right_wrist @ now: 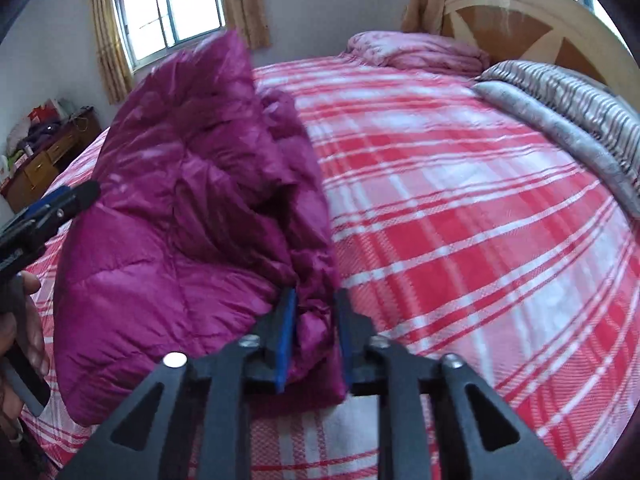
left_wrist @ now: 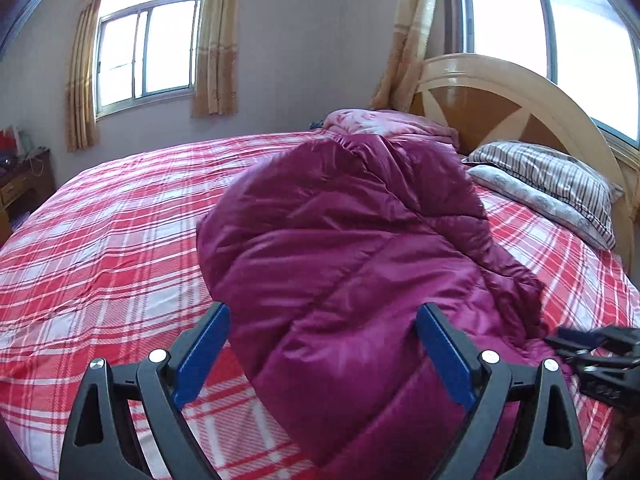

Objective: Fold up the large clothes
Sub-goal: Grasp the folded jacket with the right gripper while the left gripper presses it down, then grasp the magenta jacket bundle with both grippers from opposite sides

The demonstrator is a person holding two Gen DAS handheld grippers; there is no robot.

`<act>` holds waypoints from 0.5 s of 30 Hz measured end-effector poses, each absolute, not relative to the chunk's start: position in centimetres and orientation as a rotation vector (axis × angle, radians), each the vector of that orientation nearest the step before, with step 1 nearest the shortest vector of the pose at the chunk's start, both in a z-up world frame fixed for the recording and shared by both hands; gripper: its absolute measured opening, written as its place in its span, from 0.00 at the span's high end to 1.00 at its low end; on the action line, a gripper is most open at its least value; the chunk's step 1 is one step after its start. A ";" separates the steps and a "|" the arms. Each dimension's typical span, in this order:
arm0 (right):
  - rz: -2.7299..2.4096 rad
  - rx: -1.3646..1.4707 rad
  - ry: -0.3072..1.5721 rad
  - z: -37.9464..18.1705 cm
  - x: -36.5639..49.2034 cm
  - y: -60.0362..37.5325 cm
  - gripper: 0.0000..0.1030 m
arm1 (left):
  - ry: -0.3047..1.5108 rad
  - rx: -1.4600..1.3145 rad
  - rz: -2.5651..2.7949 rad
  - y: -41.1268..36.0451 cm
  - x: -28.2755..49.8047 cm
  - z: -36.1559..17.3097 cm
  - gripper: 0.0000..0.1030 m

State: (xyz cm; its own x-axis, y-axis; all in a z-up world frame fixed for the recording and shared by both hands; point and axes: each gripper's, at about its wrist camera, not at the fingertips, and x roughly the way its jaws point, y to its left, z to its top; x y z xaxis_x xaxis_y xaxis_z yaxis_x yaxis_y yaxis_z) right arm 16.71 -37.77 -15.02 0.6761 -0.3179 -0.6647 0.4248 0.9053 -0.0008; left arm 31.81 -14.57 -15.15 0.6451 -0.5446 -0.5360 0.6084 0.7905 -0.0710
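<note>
From my left wrist, my left gripper (left_wrist: pixel 322 344) stands wide apart, its blue pads (left_wrist: pixel 202 354) clear of the cloth on both sides; it clasps nothing. The coat (left_wrist: pixel 352 248), a shiny magenta puffer, lies bunched on the bed (left_wrist: pixel 100 240), reaching from just under this gripper away toward the headboard (left_wrist: pixel 500 108). Beyond the coat, against the headboard, sits a folded pink quilt (left_wrist: pixel 384 122), and to the coat's right, also at the headboard, lie two pillows (left_wrist: pixel 552 184). My right gripper (left_wrist: pixel 596 356) shows at the coat's right edge, blurred. From my right wrist, my right gripper (right_wrist: pixel 316 320) is partly closed with a fold of the coat (right_wrist: pixel 180 220) bulging between its pads; the cloth fills the gap, so I read it as clamped on the coat's edge. The coat heaps up to the left of this gripper, its far end raised and blurred against the window (right_wrist: pixel 168 8). My left gripper (right_wrist: pixel 56 204) pokes in at the coat's left side, with my hand (right_wrist: pixel 24 344) below it on the handle. The bed (right_wrist: pixel 480 220) lies bare to the coat's right.
</note>
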 end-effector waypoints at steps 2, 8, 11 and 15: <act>-0.432 0.154 0.602 -12.1 15.9 -37.1 0.25 | 0.568 0.103 -0.628 -14.4 33.1 -14.9 0.09; -0.258 0.076 0.491 -5.7 21.9 -33.5 0.27 | 0.571 0.095 -0.597 -15.3 35.5 -14.2 0.09; -0.192 0.099 0.518 -6.4 26.6 -33.4 0.35 | 0.561 0.119 -0.530 -15.5 36.0 -14.2 0.08; -0.192 0.118 0.588 -9.1 30.8 -34.5 0.39 | 0.573 0.134 -0.484 -15.4 37.2 -14.8 0.08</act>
State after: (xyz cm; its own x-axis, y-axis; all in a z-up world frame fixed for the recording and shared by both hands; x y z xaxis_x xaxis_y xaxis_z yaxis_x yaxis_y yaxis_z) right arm 30.81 -34.54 -9.06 0.8150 -0.1460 -0.5607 0.2133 0.9754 0.0562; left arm 37.22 -15.40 -14.80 0.7323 -0.4016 -0.5499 0.4748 0.8800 -0.0104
